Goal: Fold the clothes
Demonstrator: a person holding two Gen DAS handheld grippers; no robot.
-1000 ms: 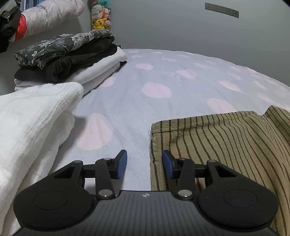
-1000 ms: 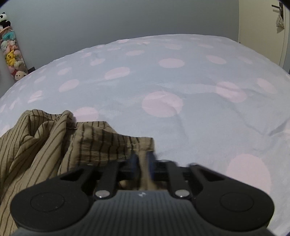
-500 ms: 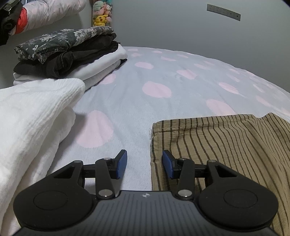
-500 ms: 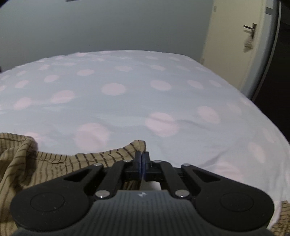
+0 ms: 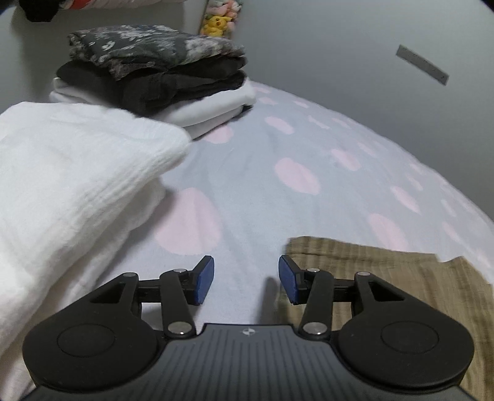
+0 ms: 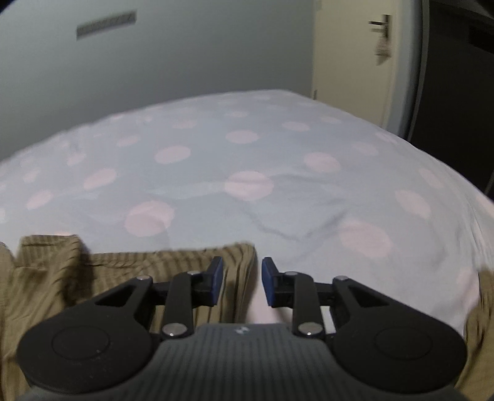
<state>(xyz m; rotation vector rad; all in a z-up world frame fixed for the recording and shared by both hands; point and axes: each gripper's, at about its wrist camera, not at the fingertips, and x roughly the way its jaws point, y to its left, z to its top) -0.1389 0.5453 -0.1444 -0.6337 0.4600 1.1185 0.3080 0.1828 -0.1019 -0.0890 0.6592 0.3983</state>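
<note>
An olive-brown garment with dark stripes (image 5: 386,277) lies on the spotted bed sheet (image 5: 253,191); its near left corner sits just right of my left gripper (image 5: 246,280). That gripper's jaws are opening and hold nothing, with bare sheet between the blue pads (image 5: 205,279). In the right wrist view the same striped garment (image 6: 123,271) spreads to the left, and its edge runs under my right gripper (image 6: 242,280). The right gripper's jaws are opening, and the cloth lies below the gap, free of the pads (image 6: 217,279).
A thick white folded cloth (image 5: 68,191) fills the left of the left wrist view. Behind it stands a stack of folded clothes (image 5: 154,77), patterned grey on black on white. Plush toys (image 5: 219,18) hang by the wall. A door (image 6: 364,61) is at the far right.
My right gripper was shut on the striped garment's edge; it has let go and its jaws now stand apart. Both views have shifted and rolled, and the left gripper has lifted slightly.
</note>
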